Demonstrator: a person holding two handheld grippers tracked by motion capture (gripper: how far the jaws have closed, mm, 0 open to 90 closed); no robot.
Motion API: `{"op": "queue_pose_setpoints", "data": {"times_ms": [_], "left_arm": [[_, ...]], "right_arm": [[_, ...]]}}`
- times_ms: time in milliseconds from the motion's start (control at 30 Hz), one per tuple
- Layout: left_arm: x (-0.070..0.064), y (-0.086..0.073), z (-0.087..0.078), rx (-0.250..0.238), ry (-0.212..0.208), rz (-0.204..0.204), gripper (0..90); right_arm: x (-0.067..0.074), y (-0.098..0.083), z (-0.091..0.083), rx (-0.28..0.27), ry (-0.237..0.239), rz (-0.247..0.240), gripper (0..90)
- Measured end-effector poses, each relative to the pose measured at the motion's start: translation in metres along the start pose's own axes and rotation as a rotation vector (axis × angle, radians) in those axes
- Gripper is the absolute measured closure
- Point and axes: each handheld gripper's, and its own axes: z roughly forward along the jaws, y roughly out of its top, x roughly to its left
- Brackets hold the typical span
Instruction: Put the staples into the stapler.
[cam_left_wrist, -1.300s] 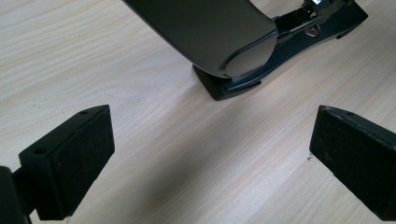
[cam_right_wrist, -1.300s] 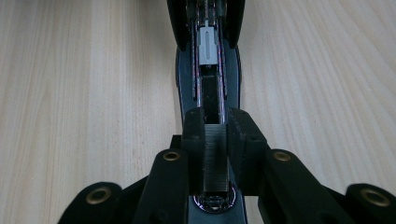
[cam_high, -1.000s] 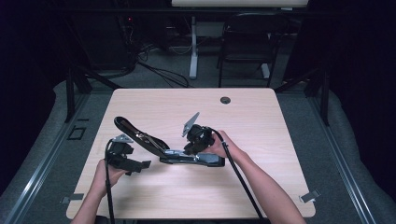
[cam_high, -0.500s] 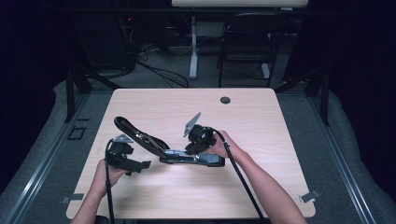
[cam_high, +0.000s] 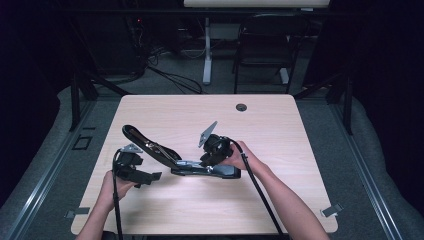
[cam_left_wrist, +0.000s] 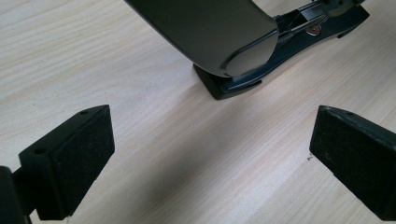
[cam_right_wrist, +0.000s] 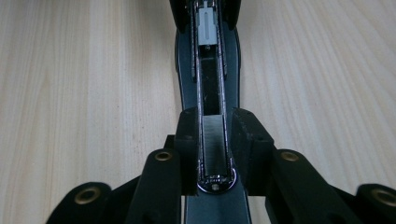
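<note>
A black stapler (cam_high: 205, 170) lies on the wooden table (cam_high: 280, 130) with its top arm (cam_high: 145, 142) swung open up and to the left. My right gripper (cam_high: 212, 152) sits over the stapler's middle. In the right gripper view its pads (cam_right_wrist: 247, 130) flank the open staple channel (cam_right_wrist: 212, 93), against both rails, with staples (cam_right_wrist: 214, 140) inside. My right gripper (cam_right_wrist: 215, 130) has just been opening slightly, with the channel between its jaws. My left gripper (cam_high: 145, 176) rests low, left of the stapler. In its own view my left gripper (cam_left_wrist: 210, 158) stands wide open, facing the raised arm (cam_left_wrist: 210, 32).
A round cable hole (cam_high: 241, 107) sits near the table's far edge. A chair (cam_high: 265, 50) and floor cables lie beyond the table. A small clip (cam_high: 332, 210) marks the near right corner. Bare wood lies right of the stapler.
</note>
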Motion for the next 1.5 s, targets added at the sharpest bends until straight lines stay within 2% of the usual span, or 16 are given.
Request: {"op": "queue_pose_setpoints", "data": {"times_ms": [133,433,533,600,667,700,733,800,867,967,1067,1133,1167,1267,1500], "left_arm": [[0.000,0.000,0.000,-0.004,0.003,-0.003,0.0],[0.000,0.000,-0.002,-0.018,0.013,-0.012,0.0],[0.001,0.001,-0.004,-0.042,0.019,-0.033,0.1],[0.002,0.001,-0.005,-0.044,0.041,-0.041,1.6],[0.003,0.001,-0.007,-0.051,0.073,-0.052,9.1],[0.004,0.001,-0.009,-0.058,0.079,-0.060,17.4],[0.005,0.001,-0.010,-0.076,0.097,-0.072,20.1],[0.006,0.001,-0.013,-0.094,0.104,-0.088,30.8],[0.008,0.000,-0.016,-0.121,0.104,-0.099,35.1],[0.008,0.000,-0.019,-0.165,0.099,-0.089,45.8],[0.005,0.002,-0.023,-0.205,0.085,-0.059,54.8],[0.003,0.003,-0.022,-0.236,0.082,-0.047,59.4],[0.002,0.003,-0.022,-0.241,0.073,-0.040,61.3],[0.001,0.003,-0.022,-0.238,0.083,-0.028,64.1],[0.000,0.003,-0.024,-0.277,0.086,-0.024,70.5]], "right_arm": [[0.004,-0.003,-0.002,-0.004,-0.014,0.014,66.1],[0.009,-0.007,-0.016,-0.029,-0.093,0.067,55.4],[0.010,-0.009,-0.019,-0.036,-0.110,0.082,54.1],[0.012,-0.010,-0.020,-0.040,-0.119,0.086,54.2],[0.012,-0.010,-0.021,-0.042,-0.119,0.091,54.1],[0.012,-0.011,-0.020,-0.040,-0.123,0.092,54.1],[0.012,-0.011,-0.020,-0.038,-0.124,0.093,54.1],[0.012,-0.011,-0.020,-0.036,-0.127,0.094,54.1],[0.012,-0.010,-0.020,-0.038,-0.128,0.095,53.9],[0.013,-0.010,-0.021,-0.039,-0.139,0.096,53.9],[0.013,-0.009,-0.022,-0.038,-0.148,0.097,53.9],[0.014,-0.008,-0.024,-0.040,-0.160,0.100,54.1],[0.014,-0.008,-0.025,-0.040,-0.165,0.101,54.3],[0.015,-0.007,-0.029,-0.055,-0.192,0.115,56.5],[0.019,-0.001,-0.041,-0.088,-0.235,0.138,74.0]]}}
